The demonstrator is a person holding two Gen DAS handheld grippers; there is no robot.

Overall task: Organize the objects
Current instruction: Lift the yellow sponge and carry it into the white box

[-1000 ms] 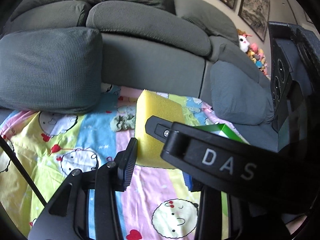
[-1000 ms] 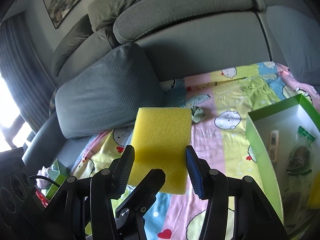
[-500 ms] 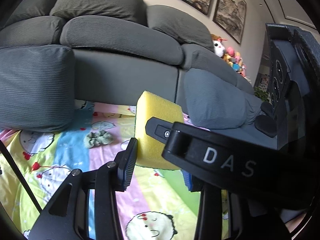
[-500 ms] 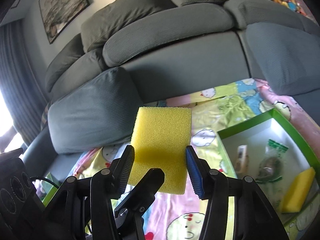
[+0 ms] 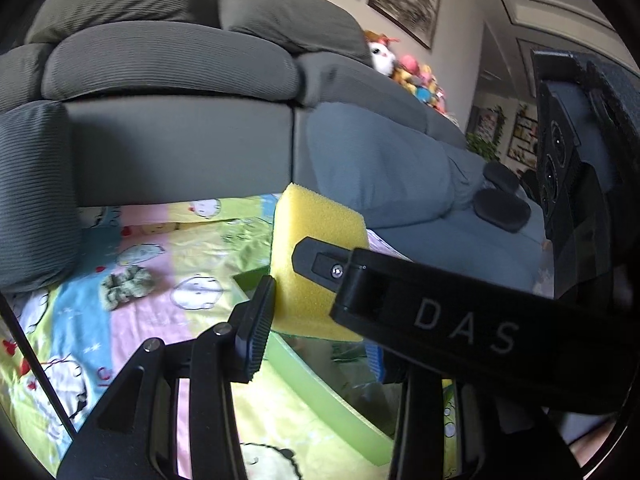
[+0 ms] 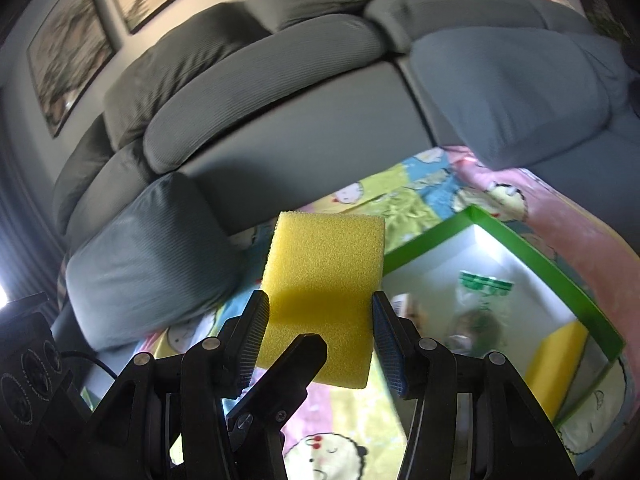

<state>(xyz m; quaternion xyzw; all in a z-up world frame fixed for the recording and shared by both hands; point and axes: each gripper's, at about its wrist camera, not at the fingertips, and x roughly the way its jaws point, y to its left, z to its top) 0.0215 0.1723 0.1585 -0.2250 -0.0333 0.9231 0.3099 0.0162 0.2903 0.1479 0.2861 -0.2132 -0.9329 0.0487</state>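
Closest to the right tongs (image 6: 318,320), the yellow sponge (image 6: 320,280) was pinched across its short width between the two ribbed pads. Its long axis ran forward, away from the tongs, so most of the block stuck out past the fingertips. A black bar of the other tool crossed just under the sponge.

In the left wrist view, the same sponge (image 5: 316,256) lay against the one visible pad of the left tongs (image 5: 320,320). The other pad was hidden behind the body of the right tool, so I could not tell whether the left pair gripped anything.

Just beyond and to the right of the right tongs, lower down, sat the green box (image 6: 540,256), open at the top. It held a second yellow sponge (image 6: 556,356) against its nearer right wall and a blurred packet (image 6: 484,292) toward the middle. The carried sponge was not yet over the box's white floor. By my reading, the coming move needed a short swing to the right and down, and the right hand was the nearer.

Farther ahead and left of the left tongs, a green scrunchie (image 5: 126,286) lay on the cartoon blanket (image 5: 80,320). The grey sofa (image 6: 300,120) stood behind.
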